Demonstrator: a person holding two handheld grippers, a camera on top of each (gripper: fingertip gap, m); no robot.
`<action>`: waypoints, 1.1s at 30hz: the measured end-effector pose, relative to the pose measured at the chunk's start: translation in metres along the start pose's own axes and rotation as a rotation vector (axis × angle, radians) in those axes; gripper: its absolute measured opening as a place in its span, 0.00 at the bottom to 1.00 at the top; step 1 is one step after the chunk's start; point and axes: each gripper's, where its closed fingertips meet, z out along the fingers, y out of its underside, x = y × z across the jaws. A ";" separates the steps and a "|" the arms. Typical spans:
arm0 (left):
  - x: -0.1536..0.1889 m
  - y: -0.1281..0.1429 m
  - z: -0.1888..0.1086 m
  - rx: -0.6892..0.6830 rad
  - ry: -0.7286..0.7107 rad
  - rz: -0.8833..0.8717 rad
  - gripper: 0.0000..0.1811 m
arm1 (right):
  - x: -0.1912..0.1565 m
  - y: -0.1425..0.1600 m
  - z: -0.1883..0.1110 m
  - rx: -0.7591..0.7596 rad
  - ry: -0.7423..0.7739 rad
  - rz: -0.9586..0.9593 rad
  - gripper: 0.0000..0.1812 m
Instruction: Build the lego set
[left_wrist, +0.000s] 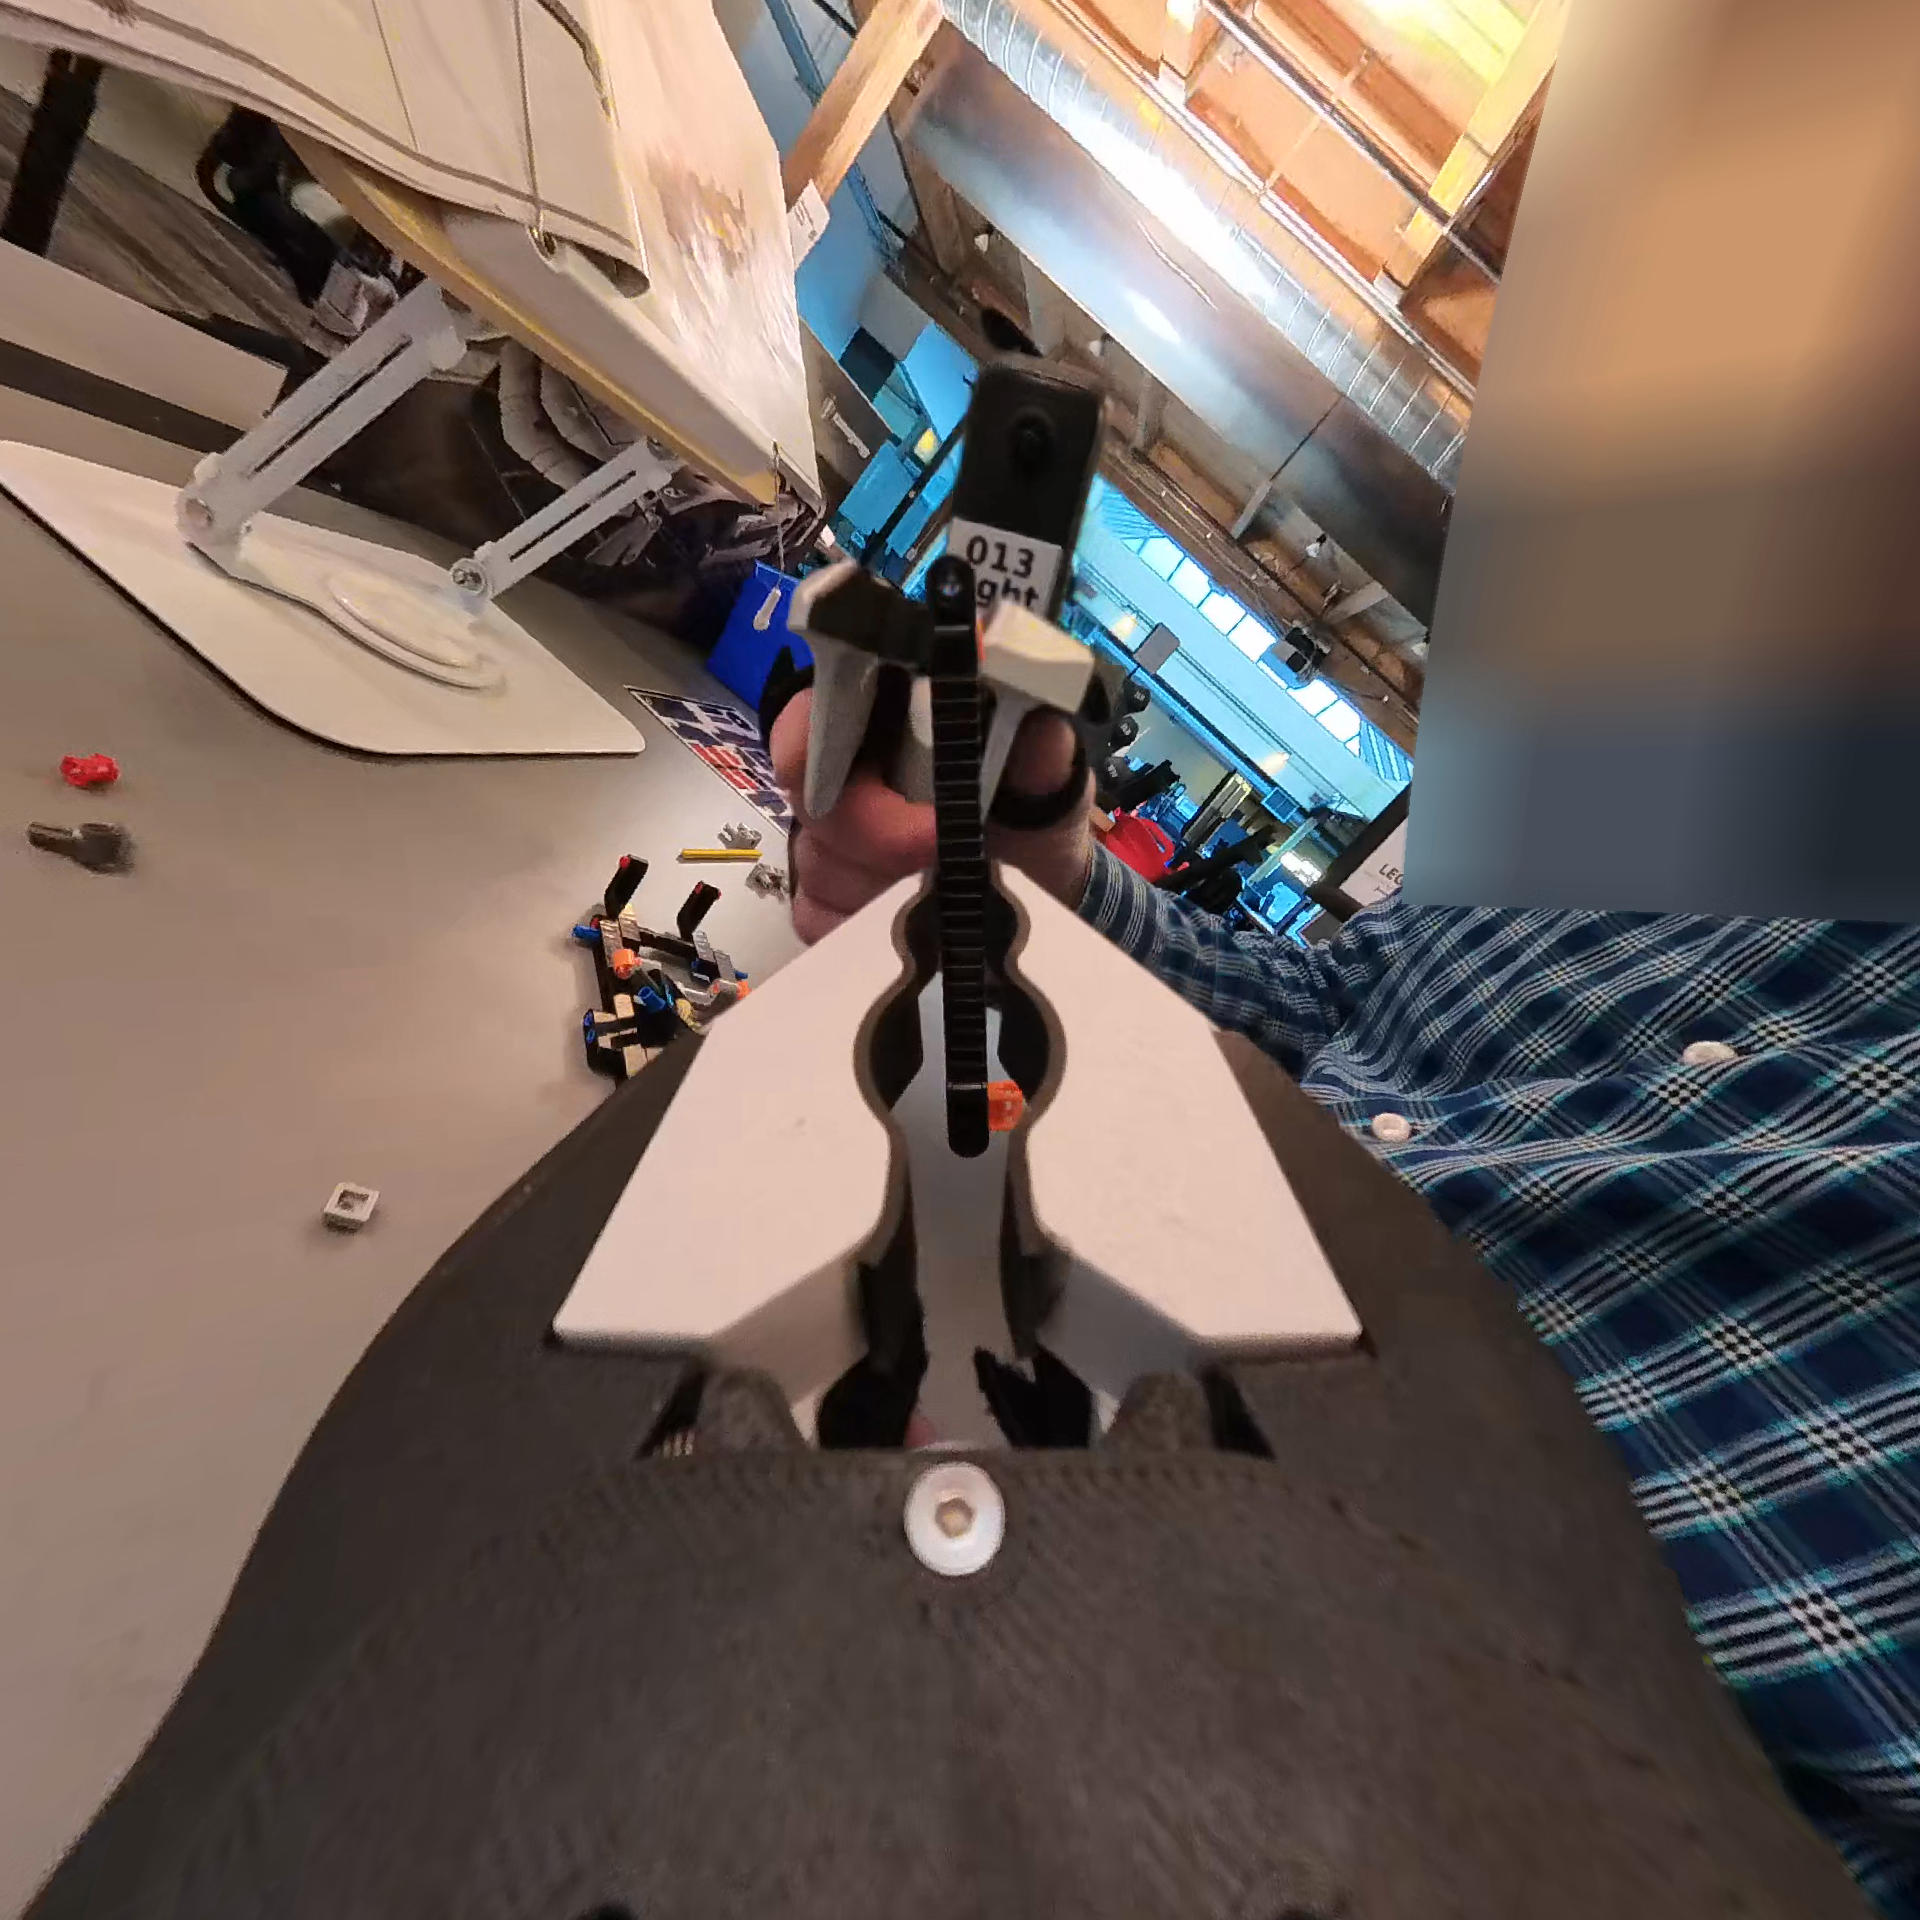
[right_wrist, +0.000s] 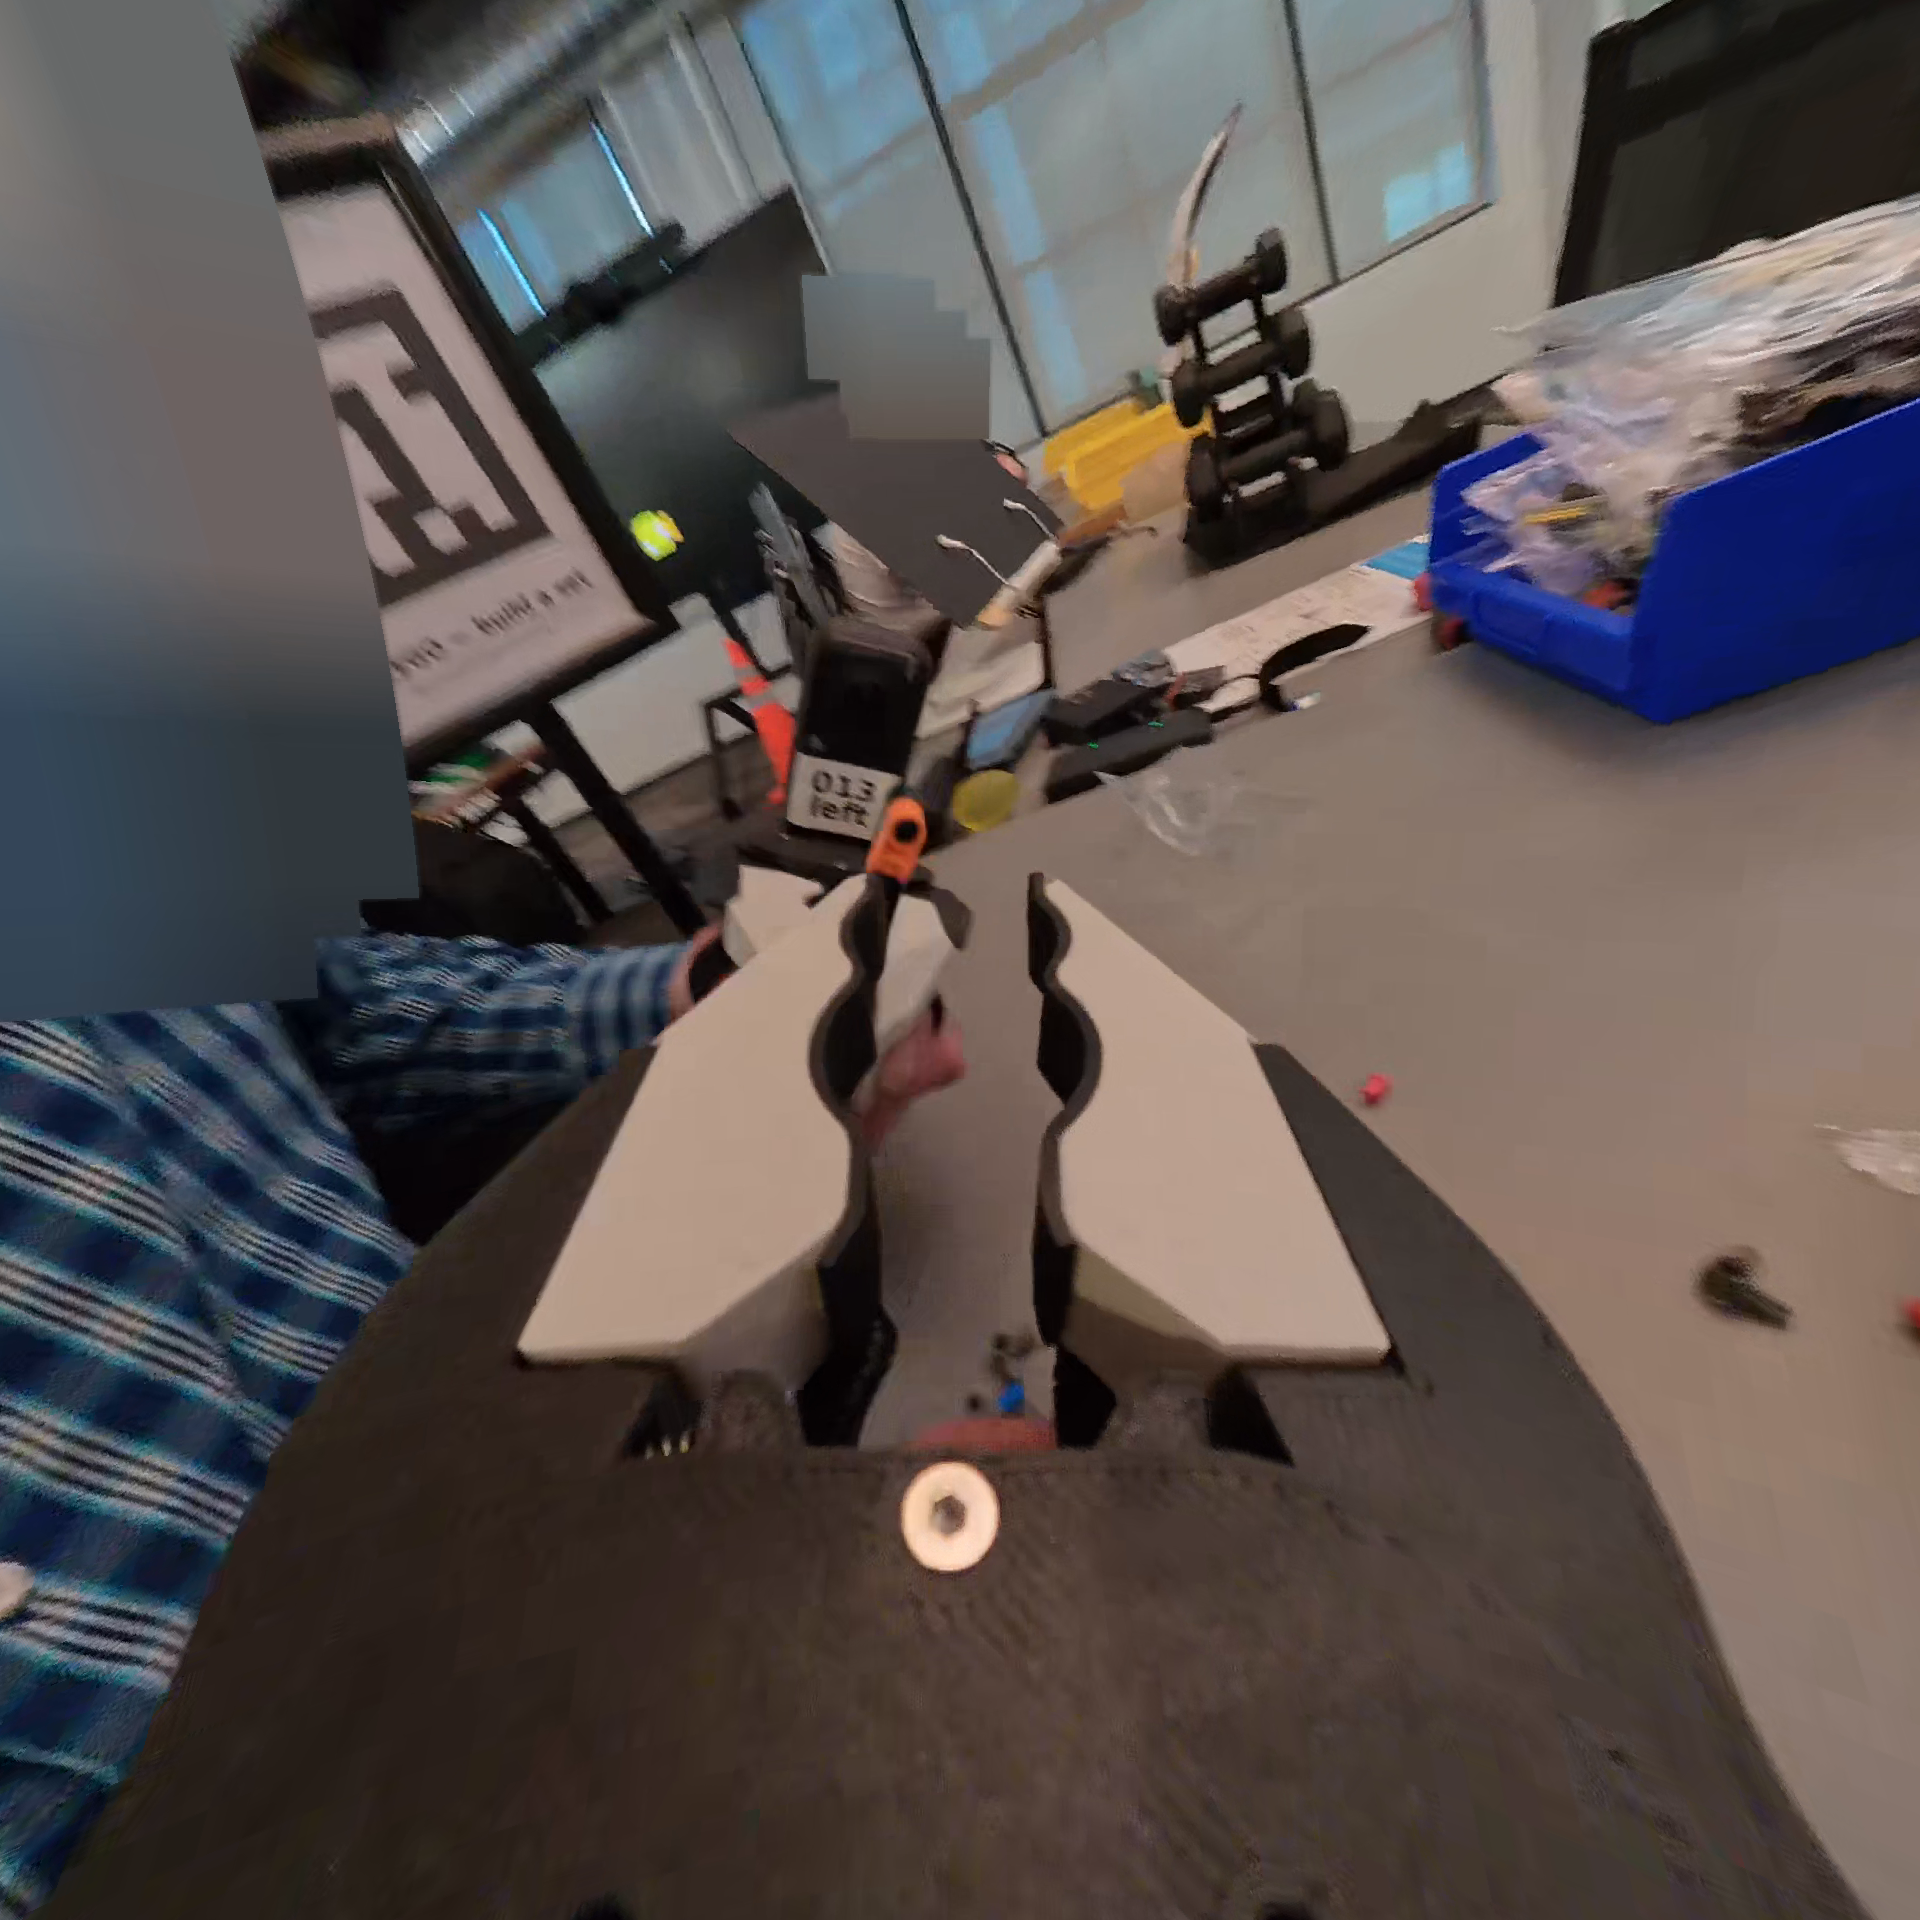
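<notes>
Left claw (left_wrist: 961, 1060) pinches the black toothed rack (left_wrist: 961, 862); spread right claw (right_wrist: 951, 1049) should clamp squarely, well above the bench (left_wrist: 312, 1039).

Setting: industrial loft workshop. My views take in, upper right, exposed silver metal ducting (left_wrist: 1195, 208) under timber ceiling; upper centre, large glass windows (right_wrist: 1091, 156), a black dumbbell rack (right_wrist: 1252, 400); right, a blue plastic parts bin (right_wrist: 1662, 623) on grey worktable (right_wrist: 1455, 935).
</notes>
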 end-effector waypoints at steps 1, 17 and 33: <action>0.000 0.002 0.001 -0.007 -0.001 0.003 0.03 | -0.002 -0.001 0.001 0.013 -0.029 0.040 0.15; 0.005 0.008 0.006 -0.034 0.022 0.006 0.03 | -0.019 0.000 0.010 0.020 -0.116 0.036 0.03; 0.005 -0.034 -0.008 0.188 0.036 -0.107 0.03 | -0.048 0.050 0.002 -0.407 -0.061 -0.556 0.15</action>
